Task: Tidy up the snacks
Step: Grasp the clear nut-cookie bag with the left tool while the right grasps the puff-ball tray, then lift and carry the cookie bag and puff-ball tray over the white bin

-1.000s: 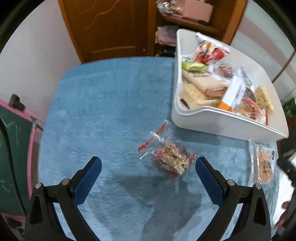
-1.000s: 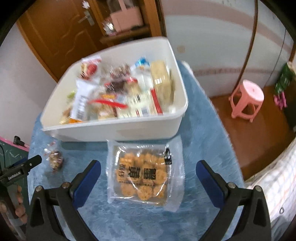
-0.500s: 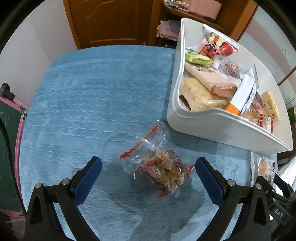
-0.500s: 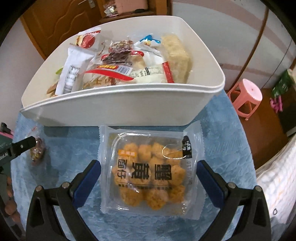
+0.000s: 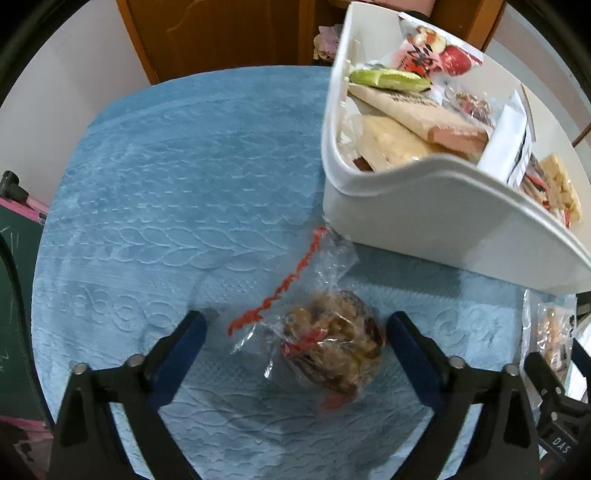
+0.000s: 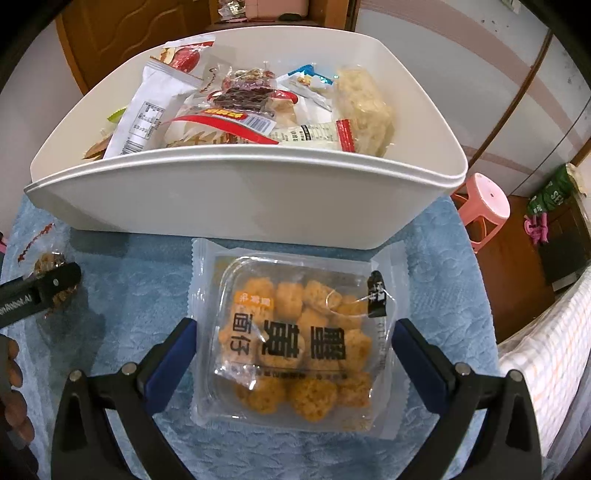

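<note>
A clear-wrapped nut cluster snack point(image 5: 332, 347) with a red-edged wrapper lies on the blue tablecloth point(image 5: 177, 206). My left gripper point(image 5: 295, 332) is open, its fingers on either side of the snack. A clear pack of orange fried pieces point(image 6: 295, 339) lies in front of the white bin point(image 6: 236, 192). My right gripper point(image 6: 295, 339) is open, its fingers flanking the pack. The bin point(image 5: 443, 221) is full of wrapped snacks. The nut snack also shows in the right wrist view point(image 6: 50, 264), partly behind my left gripper's finger.
A pink stool point(image 6: 484, 203) stands on the floor right of the table. A wooden door point(image 5: 221, 33) and shelves are behind the table. A green board with a pink frame point(image 5: 14, 258) stands at the left edge. A checked cloth point(image 6: 546, 350) lies at the right.
Both grippers have moved forward and down. The nut snack now lies between my left fingers and the orange pack between my right fingers. Both stay open.
</note>
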`<state>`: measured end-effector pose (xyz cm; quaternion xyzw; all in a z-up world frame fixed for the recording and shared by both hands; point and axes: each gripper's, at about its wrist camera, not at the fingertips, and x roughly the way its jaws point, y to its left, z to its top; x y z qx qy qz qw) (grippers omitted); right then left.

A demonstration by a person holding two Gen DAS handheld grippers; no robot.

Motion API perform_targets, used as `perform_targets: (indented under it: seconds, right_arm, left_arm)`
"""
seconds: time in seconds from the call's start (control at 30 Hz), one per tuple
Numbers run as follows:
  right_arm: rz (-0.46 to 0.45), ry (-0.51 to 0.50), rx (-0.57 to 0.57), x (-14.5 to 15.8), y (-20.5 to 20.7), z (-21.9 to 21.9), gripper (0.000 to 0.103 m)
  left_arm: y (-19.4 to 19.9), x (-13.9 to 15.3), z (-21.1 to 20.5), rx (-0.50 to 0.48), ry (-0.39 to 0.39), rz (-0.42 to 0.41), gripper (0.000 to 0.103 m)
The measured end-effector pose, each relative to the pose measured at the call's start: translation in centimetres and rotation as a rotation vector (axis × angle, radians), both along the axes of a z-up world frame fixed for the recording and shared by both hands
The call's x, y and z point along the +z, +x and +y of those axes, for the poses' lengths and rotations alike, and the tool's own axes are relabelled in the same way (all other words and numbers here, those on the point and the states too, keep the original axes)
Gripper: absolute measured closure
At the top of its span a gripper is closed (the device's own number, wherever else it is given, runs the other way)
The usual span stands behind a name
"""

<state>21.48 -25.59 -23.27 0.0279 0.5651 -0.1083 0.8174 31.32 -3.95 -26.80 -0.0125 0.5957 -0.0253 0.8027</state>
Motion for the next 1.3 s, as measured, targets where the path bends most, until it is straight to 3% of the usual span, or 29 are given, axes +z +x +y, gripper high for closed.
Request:
perform_targets:
  seconds: [0.07,0.17,0.2,0.37,0.57,0.73,1.0,1.3]
  right_arm:
    - [-0.002,0.007,0.003,0.0,-0.1,-0.1,0.0]
    - [-0.01,0.007,0.015,0.2,-0.1,0.2,0.004]
    - [-0.014,0.001,0.017,0.3,-0.2,0.2,0.013]
    - [-0.024,0.001,0.043,1.3,-1.5,0.2,0.022]
    - [-0.003,0.047,0.077,2.4,-3.7,0.3,0.028]
    - [-0.031,0.053,0.108,4.3,-4.6,1.1,0.028]
    - [-0.177,0.05,0.17,11.9,-6.2,2.5,0.028]
    - [-0.367,-0.001,0.207,21.4,-5.5,2.6,0.027]
  left_arm:
    - [-0.2,0.0,-0.4,-0.013,-0.003,-0.009,0.018]
    - [-0.4,0.5,-1.1,-0.057,-0.016,-0.026,0.045]
    - [-0.6,0.7,-1.6,-0.072,0.004,-0.026,0.063]
    - [-1.9,1.3,-3.2,-0.117,0.104,-0.058,0.062]
    - [-4.4,3.2,-3.0,-0.163,0.097,-0.066,0.062]
    - [-6.9,6.9,-2.1,-0.204,0.078,-0.109,0.062]
    - [-9.4,14.9,-4.1,-0.275,0.072,-0.238,0.062]
    - [-8.5,24.7,-4.8,-0.302,0.085,-0.427,0.062]
